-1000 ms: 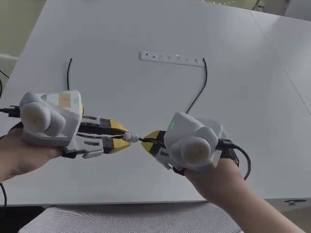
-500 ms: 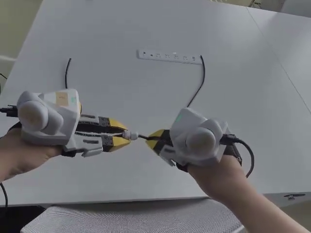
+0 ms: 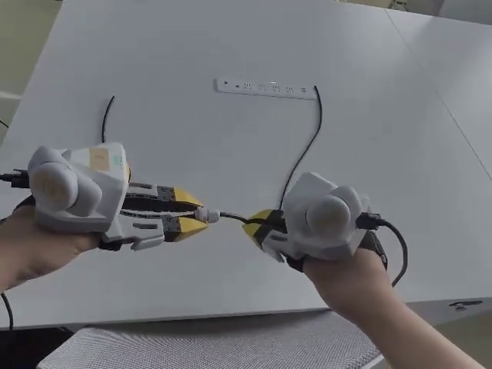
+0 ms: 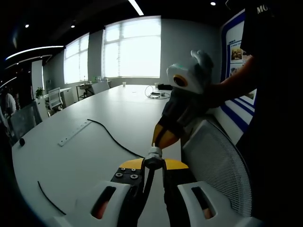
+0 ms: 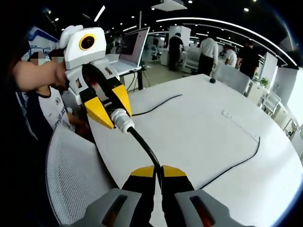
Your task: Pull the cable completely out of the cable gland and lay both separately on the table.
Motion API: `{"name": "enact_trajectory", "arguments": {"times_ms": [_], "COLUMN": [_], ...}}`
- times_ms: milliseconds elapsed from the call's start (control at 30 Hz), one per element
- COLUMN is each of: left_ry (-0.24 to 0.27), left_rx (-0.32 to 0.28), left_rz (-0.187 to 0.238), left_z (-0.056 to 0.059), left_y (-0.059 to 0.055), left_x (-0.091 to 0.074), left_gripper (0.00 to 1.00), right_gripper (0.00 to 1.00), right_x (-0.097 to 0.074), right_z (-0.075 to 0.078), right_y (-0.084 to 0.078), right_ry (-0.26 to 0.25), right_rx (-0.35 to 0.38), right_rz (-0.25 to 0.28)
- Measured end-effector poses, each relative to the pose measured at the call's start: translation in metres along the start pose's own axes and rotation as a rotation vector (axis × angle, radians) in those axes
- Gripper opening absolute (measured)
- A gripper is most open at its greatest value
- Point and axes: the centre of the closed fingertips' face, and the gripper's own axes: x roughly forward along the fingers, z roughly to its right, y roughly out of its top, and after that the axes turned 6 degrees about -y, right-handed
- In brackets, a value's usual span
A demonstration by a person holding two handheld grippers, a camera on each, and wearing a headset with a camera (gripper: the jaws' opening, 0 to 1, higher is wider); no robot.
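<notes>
The fingers [image 4: 130, 164] of the left gripper [image 4: 152, 164] are clamped on the white cable gland [image 4: 153, 154], which is held at their tips and points toward the other gripper. In the left gripper view a dark strand appears to run back from the gland between these fingers; how much cable is left inside the gland cannot be told. The fingers [image 5: 142, 171] of the right gripper [image 5: 158, 171] are pinched shut on the black cable [image 5: 144, 146], near where it leaves the gland [image 5: 120, 118].

In the head view the gland [image 3: 207, 217] and the bare stretch of cable are carried in the air over the front of the table [image 3: 192, 46], between the left gripper [image 3: 201, 217] and the right gripper [image 3: 257, 223]. Behind the right gripper the cable [image 3: 304, 157] trails across the table toward a white power strip [image 3: 265, 88]. A second short black cable [image 3: 106, 115] lies well apart on the left.

The pull is best made straight along the gland's axis, with the left grip held firm and level so that the gland is not twisted or levered out. The right gripper should be drawn steadily away rather than jerked. If the cable is felt to slip, it should be re-gripped just beside the gland before more is drawn out. The slack on the table should be left free to slide.
</notes>
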Motion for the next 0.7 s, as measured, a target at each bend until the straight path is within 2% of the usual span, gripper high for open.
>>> {"name": "enact_trajectory", "arguments": {"times_ms": [33, 367, 500, 567, 700], "left_ry": [-0.001, -0.003, 0.002, 0.004, 0.006], "left_rx": [0.000, -0.009, -0.009, -0.014, -0.027], "left_rz": [0.001, 0.011, 0.008, 0.009, 0.001], "left_z": [0.000, 0.000, -0.002, -0.004, -0.007], "left_y": [0.000, 0.000, -0.001, -0.002, -0.004], "left_x": [0.000, 0.003, 0.002, 0.000, -0.002], "left_gripper": [0.15, 0.15, 0.15, 0.15, 0.15], "right_gripper": [0.00, 0.00, 0.00, 0.00, 0.00], "right_x": [0.001, 0.005, 0.006, 0.005, 0.003], "right_z": [0.002, 0.016, 0.013, 0.014, 0.010], "right_y": [-0.003, -0.016, -0.015, -0.011, -0.013], "right_ry": [-0.003, -0.044, -0.047, -0.052, -0.047], "right_rx": [0.038, 0.109, 0.043, -0.023, -0.043], "right_rz": [-0.007, -0.051, -0.035, -0.005, -0.005]}}
